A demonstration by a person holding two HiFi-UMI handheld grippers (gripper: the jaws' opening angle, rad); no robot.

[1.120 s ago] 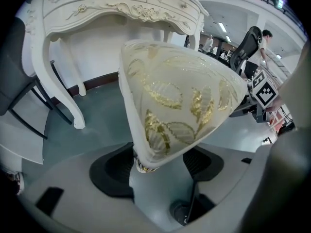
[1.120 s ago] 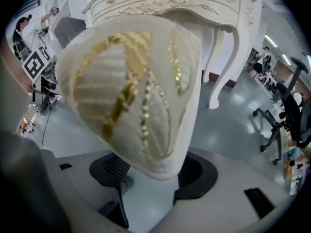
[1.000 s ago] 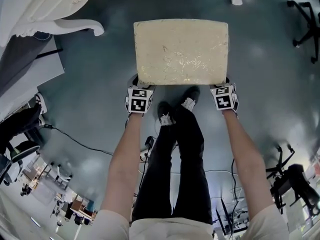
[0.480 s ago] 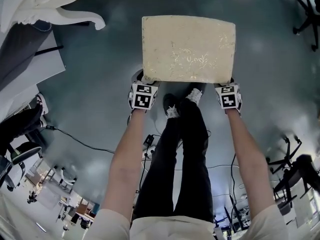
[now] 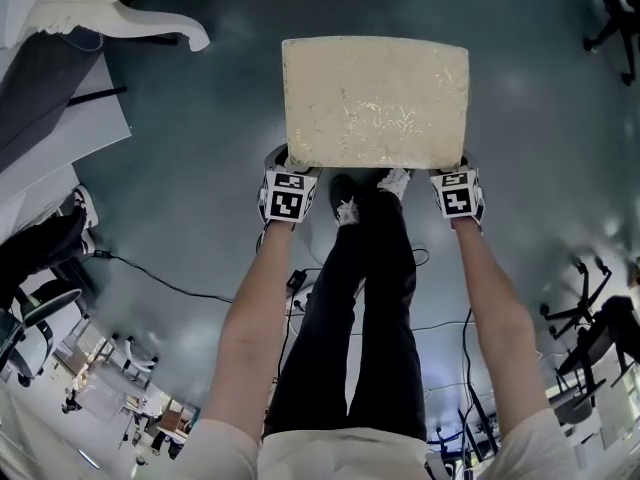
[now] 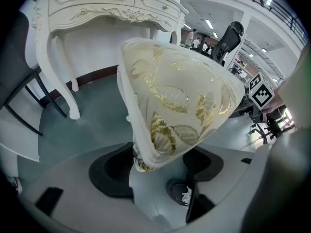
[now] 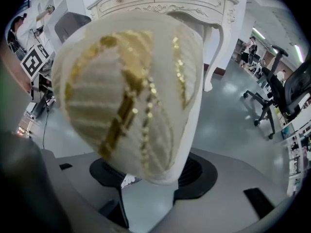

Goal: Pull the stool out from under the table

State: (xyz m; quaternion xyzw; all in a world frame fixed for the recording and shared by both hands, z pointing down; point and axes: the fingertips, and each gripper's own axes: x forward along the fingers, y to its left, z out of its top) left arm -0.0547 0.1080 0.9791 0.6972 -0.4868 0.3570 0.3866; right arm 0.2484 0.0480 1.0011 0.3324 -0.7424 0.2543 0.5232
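Left gripper [image 5: 285, 171] and right gripper [image 5: 456, 171], fingers clamped on near corners of the stool [image 5: 375, 100], now well clear of the counter [image 5: 90, 10] (soft cushion; the rigid frame probably gives a surer hold).

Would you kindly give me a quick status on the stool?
Left gripper, right gripper shut on stool corners. Stool clear of table. Shoes at its near edge.

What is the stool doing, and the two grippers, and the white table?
stool: out from under the table, held at two corners.
left gripper: shut on the stool's corner.
right gripper: shut on the stool's other corner.
table: upright, drawers shut.
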